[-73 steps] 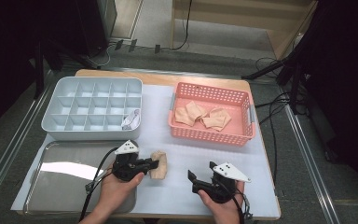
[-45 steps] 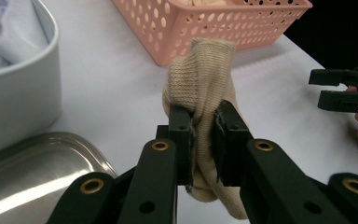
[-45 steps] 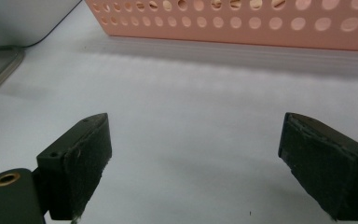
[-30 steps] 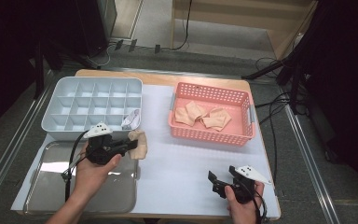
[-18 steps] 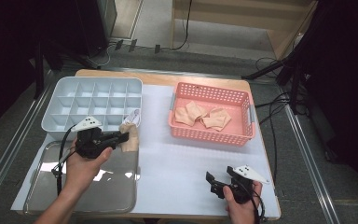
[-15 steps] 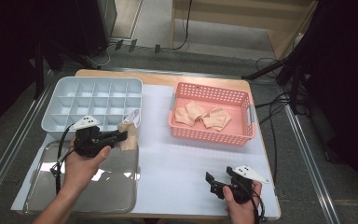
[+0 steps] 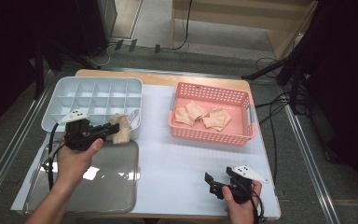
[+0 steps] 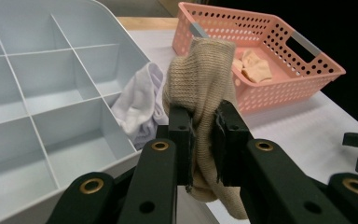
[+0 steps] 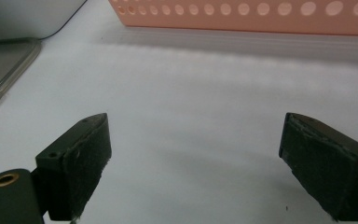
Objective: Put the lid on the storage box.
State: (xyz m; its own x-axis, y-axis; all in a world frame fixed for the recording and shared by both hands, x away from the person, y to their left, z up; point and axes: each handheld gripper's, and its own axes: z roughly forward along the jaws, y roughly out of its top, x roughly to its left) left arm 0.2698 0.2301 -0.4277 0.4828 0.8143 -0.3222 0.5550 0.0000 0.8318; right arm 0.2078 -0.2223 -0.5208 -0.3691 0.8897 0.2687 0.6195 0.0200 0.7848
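Note:
My left gripper [image 7: 111, 129] [image 8: 204, 140] is shut on a rolled beige sock [image 7: 120, 134] [image 8: 200, 81], held at the front right corner of the grey divided organiser tray [image 7: 95, 95] [image 8: 37, 79]. A white sock [image 7: 134, 119] [image 8: 137, 105] lies in the tray's front right compartment, just beyond the beige one. The pink basket [image 7: 212, 95] [image 8: 279, 46] at the right holds several more beige socks [image 7: 203, 115]. My right gripper [image 7: 210, 183] [image 9: 193, 163] rests open near the table's front edge, with bare white table between its jaws.
A shiny metal tray [image 7: 102, 182] lies at the front left, below my left hand. The white table top [image 7: 177, 158] spans the middle. Cables and floor rails run along both sides of the table.
My left gripper has carried the beige sock from the table's front middle leftward and back to the organiser's front right corner. The right gripper slid slightly right, then stayed put.

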